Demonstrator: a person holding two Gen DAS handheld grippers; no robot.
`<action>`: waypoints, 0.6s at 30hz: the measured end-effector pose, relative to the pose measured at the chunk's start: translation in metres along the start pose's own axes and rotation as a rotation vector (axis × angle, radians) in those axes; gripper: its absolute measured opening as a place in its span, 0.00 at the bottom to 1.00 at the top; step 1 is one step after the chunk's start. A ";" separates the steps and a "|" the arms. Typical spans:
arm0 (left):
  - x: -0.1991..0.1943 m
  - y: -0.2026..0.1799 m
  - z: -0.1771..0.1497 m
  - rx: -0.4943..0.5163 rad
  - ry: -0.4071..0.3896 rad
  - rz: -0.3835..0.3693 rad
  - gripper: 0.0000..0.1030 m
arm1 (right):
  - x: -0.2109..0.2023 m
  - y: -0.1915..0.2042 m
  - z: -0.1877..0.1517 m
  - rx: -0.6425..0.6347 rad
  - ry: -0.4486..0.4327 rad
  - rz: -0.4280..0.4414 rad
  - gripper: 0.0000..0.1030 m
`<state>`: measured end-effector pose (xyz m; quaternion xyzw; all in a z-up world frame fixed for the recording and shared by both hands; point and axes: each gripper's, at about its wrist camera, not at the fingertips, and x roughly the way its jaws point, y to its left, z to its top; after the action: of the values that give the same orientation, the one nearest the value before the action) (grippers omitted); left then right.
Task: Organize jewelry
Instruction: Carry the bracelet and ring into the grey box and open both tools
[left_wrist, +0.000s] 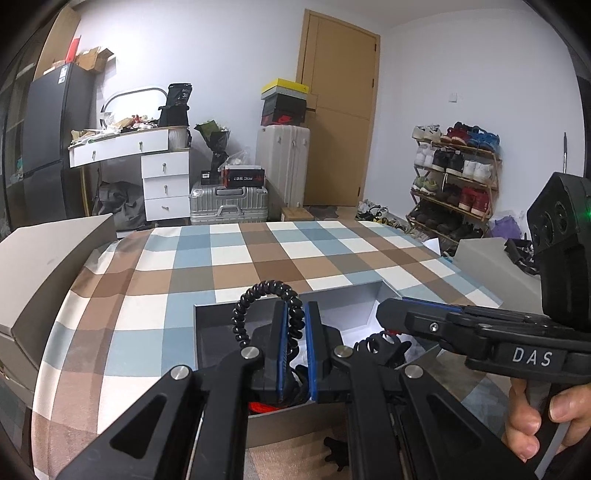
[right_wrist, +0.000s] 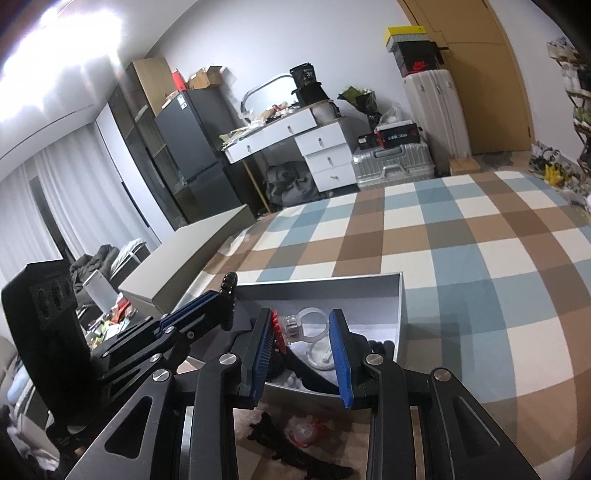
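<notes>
A grey open box (left_wrist: 354, 295) (right_wrist: 400, 314) lies on the checked bedspread. My left gripper (left_wrist: 296, 317) is shut on a black coiled hair tie (left_wrist: 258, 291) and holds it above the box; the tie also shows in the right wrist view (right_wrist: 228, 295). My right gripper (right_wrist: 303, 325) is open over the box, with a red clip (right_wrist: 277, 332) at its left finger. Inside the box lie a clear ring holder (right_wrist: 312, 321) and black items (left_wrist: 380, 347). A black hair clip (right_wrist: 280, 439) and a red-and-clear item (right_wrist: 306, 430) lie outside, in front of the box.
A grey box lid (left_wrist: 48, 266) lies at the bed's left, another grey piece (left_wrist: 491, 262) at the right. Behind stand a white dresser (left_wrist: 162, 177), suitcases (left_wrist: 229, 203), a shoe rack (left_wrist: 454, 177) and a door (left_wrist: 340, 110).
</notes>
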<state>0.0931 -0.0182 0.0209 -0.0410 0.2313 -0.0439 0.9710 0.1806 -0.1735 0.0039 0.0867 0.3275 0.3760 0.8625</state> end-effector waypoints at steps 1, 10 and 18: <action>0.001 0.000 0.000 0.001 0.005 -0.003 0.04 | 0.000 -0.001 -0.001 0.001 0.000 0.001 0.29; 0.004 -0.005 -0.003 0.018 0.016 -0.004 0.04 | 0.006 -0.005 -0.007 -0.003 0.020 0.004 0.29; 0.005 -0.006 -0.005 0.018 0.021 -0.013 0.04 | 0.007 -0.008 -0.008 0.001 0.025 0.003 0.29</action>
<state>0.0945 -0.0251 0.0148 -0.0336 0.2409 -0.0529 0.9685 0.1841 -0.1750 -0.0091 0.0829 0.3384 0.3781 0.8577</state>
